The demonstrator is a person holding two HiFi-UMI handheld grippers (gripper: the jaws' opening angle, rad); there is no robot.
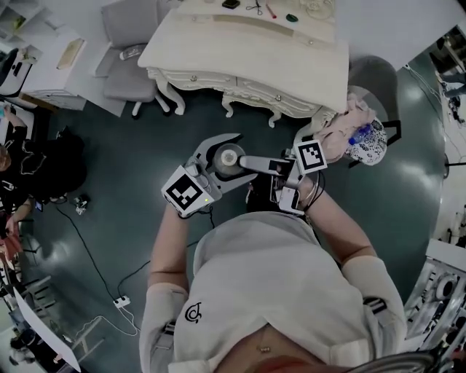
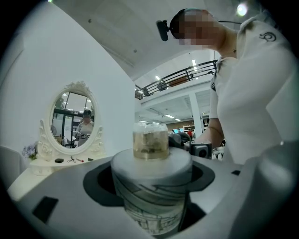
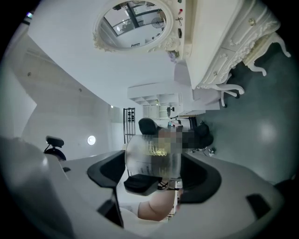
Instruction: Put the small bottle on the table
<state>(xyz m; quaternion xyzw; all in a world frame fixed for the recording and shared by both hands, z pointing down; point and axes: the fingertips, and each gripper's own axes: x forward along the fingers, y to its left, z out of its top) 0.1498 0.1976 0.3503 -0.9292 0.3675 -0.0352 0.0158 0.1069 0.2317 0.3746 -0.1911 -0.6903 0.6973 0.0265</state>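
The small bottle (image 1: pixel 228 158) has a white printed body and a clear cap (image 2: pixel 150 141). It is held upright in the air, in front of the person's chest. My left gripper (image 1: pixel 218 164) is shut on the bottle's body (image 2: pixel 150 196), with a jaw on each side. My right gripper (image 1: pixel 256 166) reaches in from the right at cap height. In the right gripper view the clear cap (image 3: pixel 153 158) lies between its two dark pads (image 3: pixel 108 173). I cannot tell whether those pads press on the cap. The white dressing table (image 1: pixel 247 44) stands ahead, beyond the bottle.
An oval mirror (image 2: pixel 71 116) and a few small items (image 1: pixel 271 10) sit on the table top. A grey chair (image 1: pixel 127 51) stands left of the table, and a seat with clothes and a blue bottle (image 1: pixel 360 135) to its right. Cables (image 1: pixel 95 255) run over the dark floor.
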